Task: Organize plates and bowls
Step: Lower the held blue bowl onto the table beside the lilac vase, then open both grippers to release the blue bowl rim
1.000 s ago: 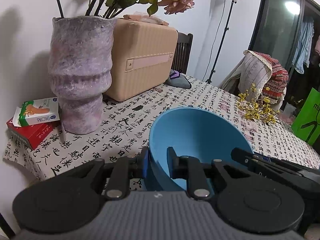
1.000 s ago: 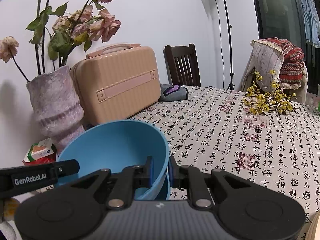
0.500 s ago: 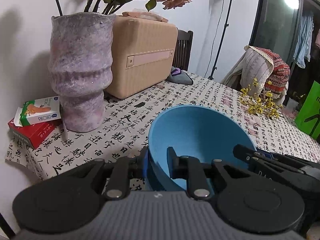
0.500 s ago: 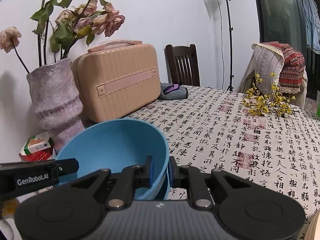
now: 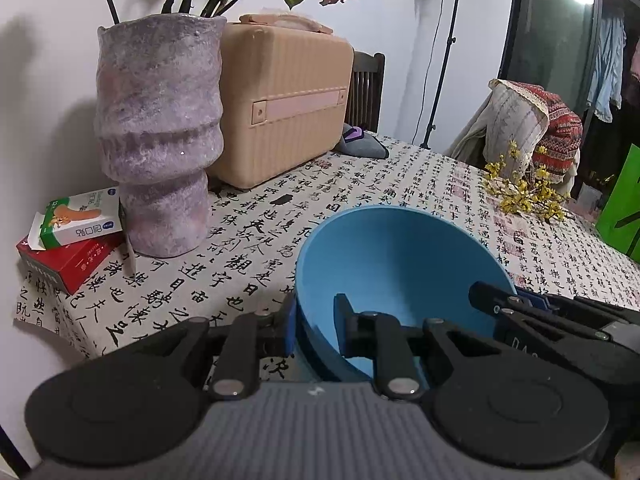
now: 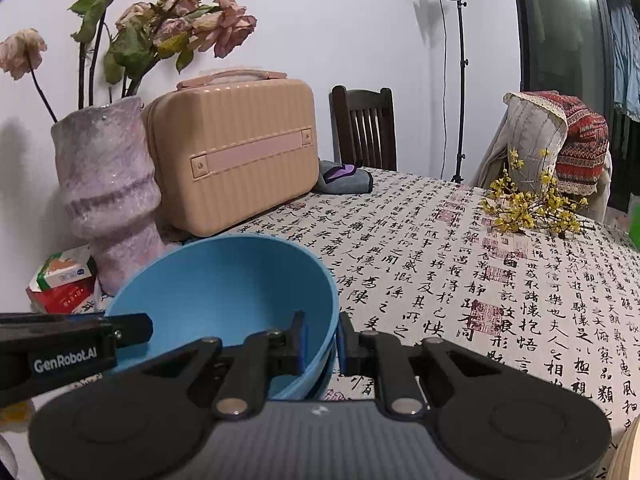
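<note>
The blue bowl (image 5: 400, 264) is held over the table (image 5: 400, 184), in front of the vase (image 5: 160, 128). Its underside is hidden by both tools, so whether it rests on the cloth cannot be told; a second rim beneath it hints at another bowl, unclear. The left gripper (image 5: 315, 322) is clamped on the bowl's left wall, the right gripper (image 6: 322, 334) on its right wall. Only the left view shows a green bag (image 5: 624, 216) past the bowl; only the right view shows the chair (image 6: 364, 128) behind the suitcase (image 6: 236, 148) whole.
</note>
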`<state>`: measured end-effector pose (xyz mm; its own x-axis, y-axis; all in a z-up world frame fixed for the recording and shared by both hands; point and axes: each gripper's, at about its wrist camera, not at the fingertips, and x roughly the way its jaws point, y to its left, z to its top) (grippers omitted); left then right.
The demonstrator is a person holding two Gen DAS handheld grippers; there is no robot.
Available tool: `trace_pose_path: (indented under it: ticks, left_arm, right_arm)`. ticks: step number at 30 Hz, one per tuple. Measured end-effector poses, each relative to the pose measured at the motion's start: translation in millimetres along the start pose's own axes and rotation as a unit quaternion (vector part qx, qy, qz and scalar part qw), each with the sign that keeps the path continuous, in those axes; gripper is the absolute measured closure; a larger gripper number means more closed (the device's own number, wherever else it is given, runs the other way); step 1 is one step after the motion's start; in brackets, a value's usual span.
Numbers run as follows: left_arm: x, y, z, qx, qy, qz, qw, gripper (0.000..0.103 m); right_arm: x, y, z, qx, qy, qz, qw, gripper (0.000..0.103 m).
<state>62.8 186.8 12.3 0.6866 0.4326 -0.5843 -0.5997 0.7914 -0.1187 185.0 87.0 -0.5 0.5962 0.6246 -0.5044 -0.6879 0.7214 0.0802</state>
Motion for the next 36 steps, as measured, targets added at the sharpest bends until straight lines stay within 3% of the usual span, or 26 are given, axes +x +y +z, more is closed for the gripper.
trace_pose_path:
  ticks: [29, 31, 36]
  left_arm:
    - [1.0, 1.6, -5.5, 0.003, -0.007, 0.000, 1.0000, 0.082]
    - [0.0, 2.2, -6.0, 0.002, -0.011, -0.005, 0.9999, 0.080]
    - [-10.4, 7.3, -5.2, -0.002, -0.038, -0.012, 0.9992, 0.060]
  right_arm:
    - [6.3, 3.8, -13.8, -0.023, -0.005, -0.016, 1.000, 0.089]
    - [5.9, 3.7, -14.0, -0.024, -0.008, -0.017, 1.000, 0.088]
    - [-1.9, -4.2, -15.1, -0.010, -0.024, -0.008, 1.000, 0.084]
